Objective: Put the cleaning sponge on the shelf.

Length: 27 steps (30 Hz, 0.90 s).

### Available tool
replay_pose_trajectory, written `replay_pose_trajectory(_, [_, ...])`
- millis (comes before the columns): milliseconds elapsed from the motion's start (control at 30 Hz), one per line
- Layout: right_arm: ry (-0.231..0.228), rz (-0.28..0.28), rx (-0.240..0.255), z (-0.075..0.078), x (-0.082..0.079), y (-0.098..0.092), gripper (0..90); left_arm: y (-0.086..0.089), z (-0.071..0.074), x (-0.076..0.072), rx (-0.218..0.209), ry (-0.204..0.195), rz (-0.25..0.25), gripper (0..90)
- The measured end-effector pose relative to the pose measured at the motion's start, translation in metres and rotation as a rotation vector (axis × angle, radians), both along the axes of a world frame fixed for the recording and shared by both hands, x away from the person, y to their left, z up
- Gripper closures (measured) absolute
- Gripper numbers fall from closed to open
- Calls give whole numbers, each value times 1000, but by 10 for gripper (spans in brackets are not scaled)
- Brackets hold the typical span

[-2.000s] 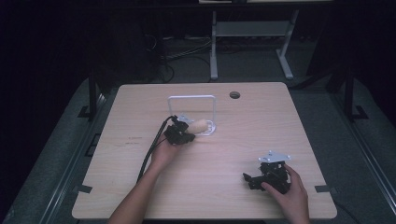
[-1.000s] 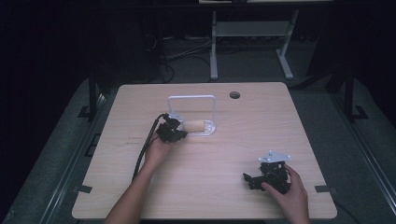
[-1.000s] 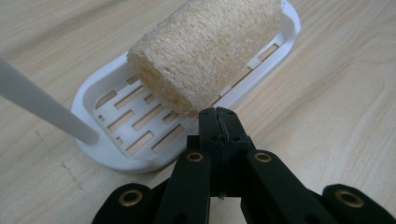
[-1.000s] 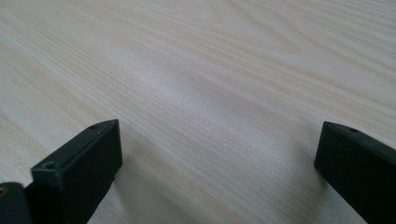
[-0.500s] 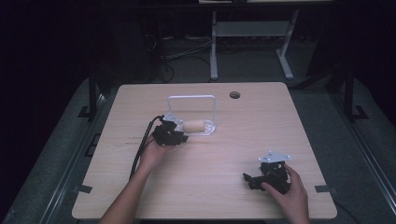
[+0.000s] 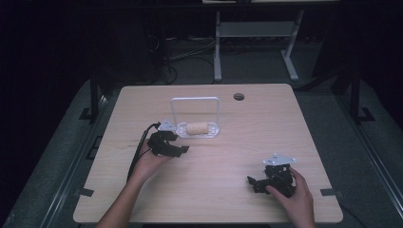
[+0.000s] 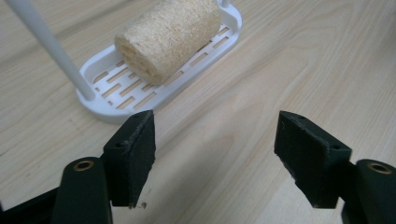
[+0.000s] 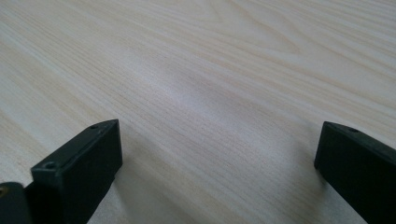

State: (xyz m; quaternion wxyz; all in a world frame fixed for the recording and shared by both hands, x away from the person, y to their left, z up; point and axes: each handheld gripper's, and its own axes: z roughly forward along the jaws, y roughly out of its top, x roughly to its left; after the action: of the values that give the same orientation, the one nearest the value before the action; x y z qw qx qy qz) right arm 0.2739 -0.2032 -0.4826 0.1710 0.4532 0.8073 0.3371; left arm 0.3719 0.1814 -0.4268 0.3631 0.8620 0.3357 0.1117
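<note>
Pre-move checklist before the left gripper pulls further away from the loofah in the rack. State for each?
1. Left gripper jaws open: ok, wide apart with bare wood between them.
2. Loofah roll free of the jaws: ok, it lies apart from them, ahead of the tips.
3. Loofah roll seated in the white rack: ok, it lies on its side on the slotted tray, inside the rim.
4. Rack upright on the table: ok, its frame stands over the tray in the high view.
5. Right gripper out of the way: ok, it is at the near right of the table, jaws open over bare wood.
6. Left gripper's cable clear of the rack: cannot tell.
</note>
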Motion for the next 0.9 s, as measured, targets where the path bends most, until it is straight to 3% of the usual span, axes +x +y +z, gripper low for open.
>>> replay_pose_trajectory(333, [0, 1, 0, 0, 0, 0, 5, 14, 1, -16, 11, -28, 25, 190])
replay_pose_trajectory(900, [0, 1, -1, 0, 0, 0, 5, 43, -1, -45, 18, -53, 46, 164])
